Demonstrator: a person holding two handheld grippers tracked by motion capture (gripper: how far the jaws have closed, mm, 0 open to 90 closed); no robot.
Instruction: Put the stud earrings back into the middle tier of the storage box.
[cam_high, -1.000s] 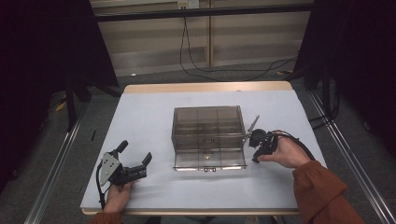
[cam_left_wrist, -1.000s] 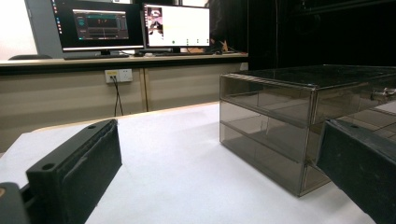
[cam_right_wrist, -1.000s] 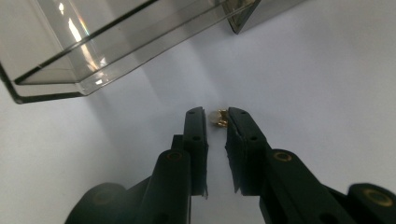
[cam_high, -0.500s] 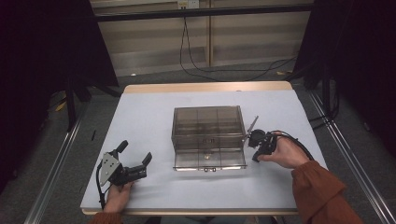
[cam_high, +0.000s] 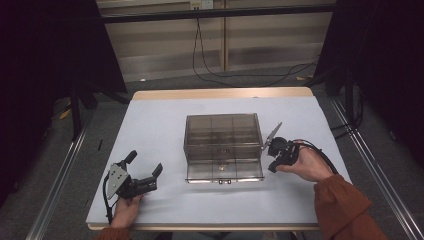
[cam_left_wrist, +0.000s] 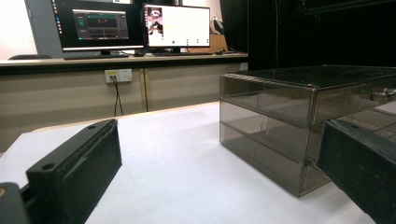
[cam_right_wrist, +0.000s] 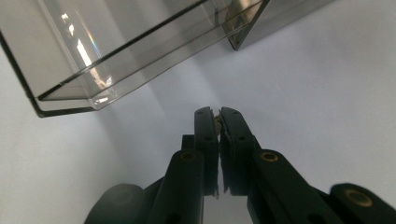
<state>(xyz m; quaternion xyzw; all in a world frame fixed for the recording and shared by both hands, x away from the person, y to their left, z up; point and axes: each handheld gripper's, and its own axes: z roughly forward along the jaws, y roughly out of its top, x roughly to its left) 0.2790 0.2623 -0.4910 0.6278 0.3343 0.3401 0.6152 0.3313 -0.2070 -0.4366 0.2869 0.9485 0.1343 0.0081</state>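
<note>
Smoked clear box (cam_high: 223, 135) stands at the middle of the white table (cam_high: 160, 115), with its small metal fitting on the near face. Left gripper (cam_high: 146, 162) lies low over the near-left part of the table, held in the person's left hand (cam_high: 126, 210), well apart from the box. Its jaws are spread wide with nothing between them. In the left gripper view (cam_left_wrist: 217, 177) they point level across the table, and the box (cam_left_wrist: 266, 107) sits ahead and to the right, with monitors (cam_left_wrist: 140, 23) on a far bench behind it. Right gripper (cam_high: 274, 157) is held in the right hand (cam_high: 305, 165) just beside the box's near-right corner; contact with the box cannot be told. In the right gripper view (cam_right_wrist: 218, 116) the jaws are pressed together over bare table. A tan speck (cam_right_wrist: 217, 122) sits in the seam at the tips, too small to identify or to call held. The box's edge (cam_right_wrist: 116, 60) runs across above them.
</note>
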